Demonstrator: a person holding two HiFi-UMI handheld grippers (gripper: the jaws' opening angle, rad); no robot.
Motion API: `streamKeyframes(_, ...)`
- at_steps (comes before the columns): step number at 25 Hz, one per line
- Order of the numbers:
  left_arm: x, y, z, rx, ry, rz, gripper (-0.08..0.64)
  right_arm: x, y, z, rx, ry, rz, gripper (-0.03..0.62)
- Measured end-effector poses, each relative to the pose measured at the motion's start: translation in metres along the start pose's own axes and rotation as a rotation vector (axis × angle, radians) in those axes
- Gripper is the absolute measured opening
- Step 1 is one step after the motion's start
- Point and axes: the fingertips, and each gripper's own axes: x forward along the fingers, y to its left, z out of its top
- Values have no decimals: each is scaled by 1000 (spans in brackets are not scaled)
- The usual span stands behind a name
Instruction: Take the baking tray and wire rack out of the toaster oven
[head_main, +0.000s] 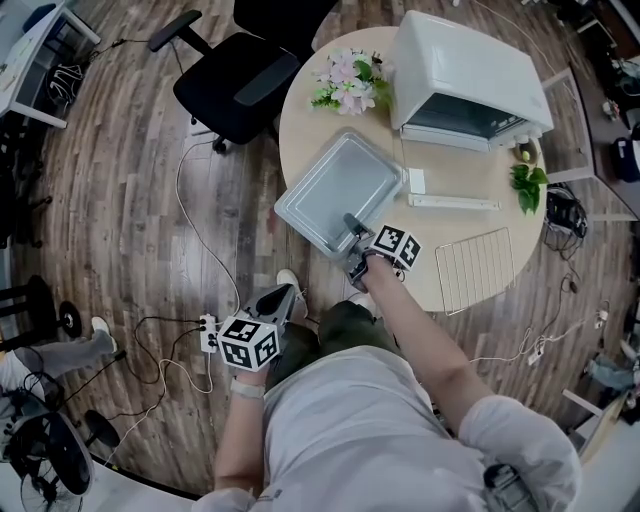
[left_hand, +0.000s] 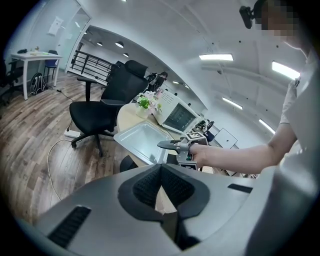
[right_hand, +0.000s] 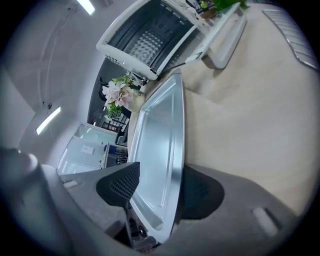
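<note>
Right tool (head_main: 354, 228) spread around tray (head_main: 340, 185) on round table (head_main: 470, 215); left tool (left_hand: 161, 170) together above floorboards (head_main: 130, 200).

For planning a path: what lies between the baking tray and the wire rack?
Head view: the right gripper, open astride the baking tray rim; otherwise bare table.

text: none legible | brands: none | numbers: none (square markers (head_main: 250, 343) bear patterns only)
</note>
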Motion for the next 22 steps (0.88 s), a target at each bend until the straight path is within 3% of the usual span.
streamKeyframes(11, 3, -3, -1, 20, 12, -28, -1, -18, -18, 0, -190, -6, -147, 265)
streamKeyframes(14, 3, -4, -1, 25, 13, -36, 0, -26, -23, 5, -281, -26, -209, 287)
streamKeyframes(22, 14, -8, 4, 68, 32, -77, -1, -48, -16, 8, -285, -57, -123, 287)
